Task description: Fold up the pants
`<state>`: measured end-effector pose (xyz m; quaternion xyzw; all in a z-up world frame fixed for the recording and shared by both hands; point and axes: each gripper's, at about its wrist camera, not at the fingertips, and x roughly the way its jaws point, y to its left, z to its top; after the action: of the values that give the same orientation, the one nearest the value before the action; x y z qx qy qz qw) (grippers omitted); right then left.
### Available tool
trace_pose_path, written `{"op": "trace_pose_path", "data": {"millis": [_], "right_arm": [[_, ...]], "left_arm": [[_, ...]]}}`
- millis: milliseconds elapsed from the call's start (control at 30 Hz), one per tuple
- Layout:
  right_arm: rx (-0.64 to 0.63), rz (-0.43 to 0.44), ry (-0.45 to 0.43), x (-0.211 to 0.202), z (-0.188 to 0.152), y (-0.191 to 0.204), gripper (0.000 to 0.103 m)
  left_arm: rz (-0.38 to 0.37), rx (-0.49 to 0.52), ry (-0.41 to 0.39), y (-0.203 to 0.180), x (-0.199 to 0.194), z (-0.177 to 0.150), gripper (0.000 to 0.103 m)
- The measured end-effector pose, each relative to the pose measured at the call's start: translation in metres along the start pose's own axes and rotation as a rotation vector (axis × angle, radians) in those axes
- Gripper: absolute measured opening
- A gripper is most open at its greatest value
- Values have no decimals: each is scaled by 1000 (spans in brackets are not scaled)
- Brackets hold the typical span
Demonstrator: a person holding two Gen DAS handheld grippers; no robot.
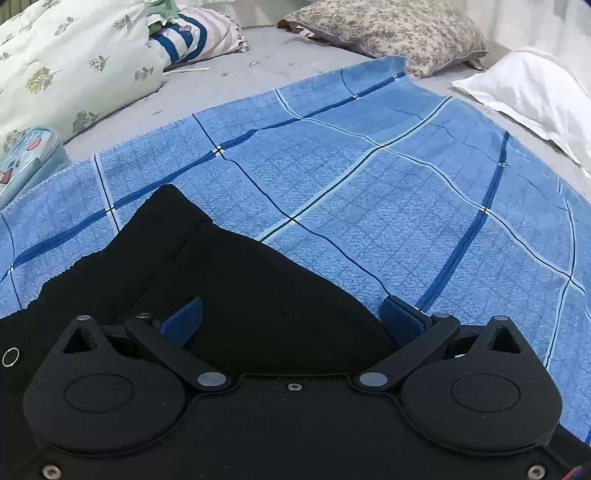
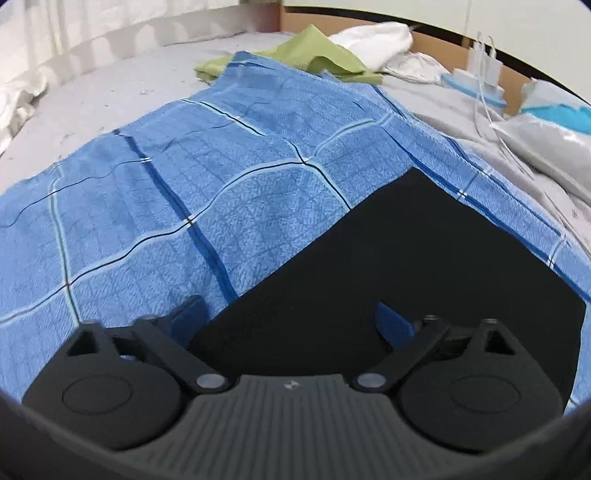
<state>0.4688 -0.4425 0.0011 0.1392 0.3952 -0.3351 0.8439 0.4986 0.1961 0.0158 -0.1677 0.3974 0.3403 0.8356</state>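
Note:
Black pants (image 1: 207, 280) lie flat on a blue checked cloth (image 1: 369, 177) spread over the bed. In the left wrist view the waistband end with a metal button (image 1: 10, 357) shows at the left. My left gripper (image 1: 291, 317) is open, its blue fingers (image 1: 183, 319) spread over the pants' edge. In the right wrist view a straight-edged leg part of the pants (image 2: 406, 266) lies on the cloth (image 2: 184, 177). My right gripper (image 2: 291, 321) is open above that edge, holding nothing.
A flowered quilt (image 1: 62, 70), a striped cloth (image 1: 192, 37), a patterned pillow (image 1: 388, 33) and a white pillow (image 1: 528, 92) ring the cloth. A green cloth (image 2: 306, 55), white bedding (image 2: 373, 40), chargers with cables (image 2: 484, 70) and bags (image 2: 550, 136) lie beyond.

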Motion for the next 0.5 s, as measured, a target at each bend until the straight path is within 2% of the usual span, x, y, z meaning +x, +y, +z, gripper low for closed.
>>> {"op": "trace_pose_path", "data": {"millis": [100,133,167,267,367,500], "right_arm": [[9,26,-4,-11,1,-11,49],[14,12,1,-13,2,-16,24],[18,18,8,-15,3,-23,18],[80,77,29,-23,3,-49,7],[64,119,14,-39,-4,-73,4],[86,166,17,-50,-18,-112,4]], "left_arm": [[-21,17,6,3,-2,0,103],[-26,21,9,4,-3,0,103],[-30,25,11,5,-3,0,103],[-44,29,12,6,-4,-1,103],[-82,10,8,13,-7,-1,103],[-179,-57,4,33,-10,1,103]]}}
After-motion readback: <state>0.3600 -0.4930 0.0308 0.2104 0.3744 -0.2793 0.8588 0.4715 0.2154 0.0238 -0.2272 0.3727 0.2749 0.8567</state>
